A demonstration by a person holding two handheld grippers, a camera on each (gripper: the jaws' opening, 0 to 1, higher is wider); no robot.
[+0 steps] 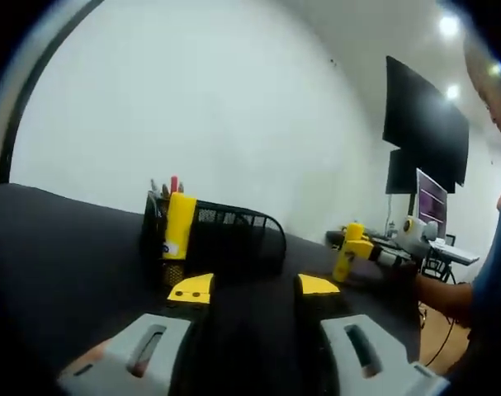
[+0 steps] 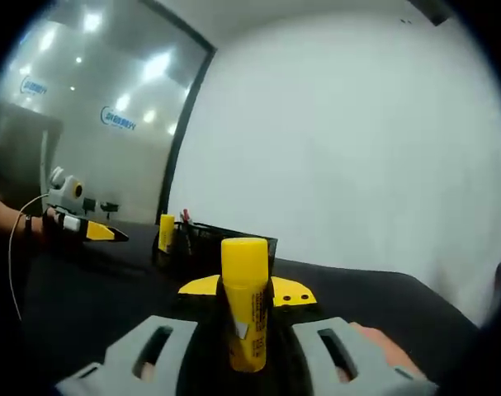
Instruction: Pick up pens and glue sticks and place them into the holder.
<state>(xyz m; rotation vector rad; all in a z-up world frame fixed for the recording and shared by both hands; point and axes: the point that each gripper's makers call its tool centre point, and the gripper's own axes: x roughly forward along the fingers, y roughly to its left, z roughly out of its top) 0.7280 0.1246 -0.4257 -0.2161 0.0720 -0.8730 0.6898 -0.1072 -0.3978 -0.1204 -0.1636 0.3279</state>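
A black mesh holder stands on the black table, straight ahead of my left gripper. A yellow glue stick stands upright in the holder's left end, with a few pens behind it. The left gripper's yellow-tipped jaws are open with nothing between them. To the right, my right gripper carries a second yellow glue stick. In the right gripper view, my right gripper is shut on that glue stick, held upright. Beyond it sit the holder and, at the left, the left gripper.
A white wall rises behind the table. Dark monitors and a lit screen stand on a desk at the far right. A person's arm reaches in from the right. A glass partition shows at the left of the right gripper view.
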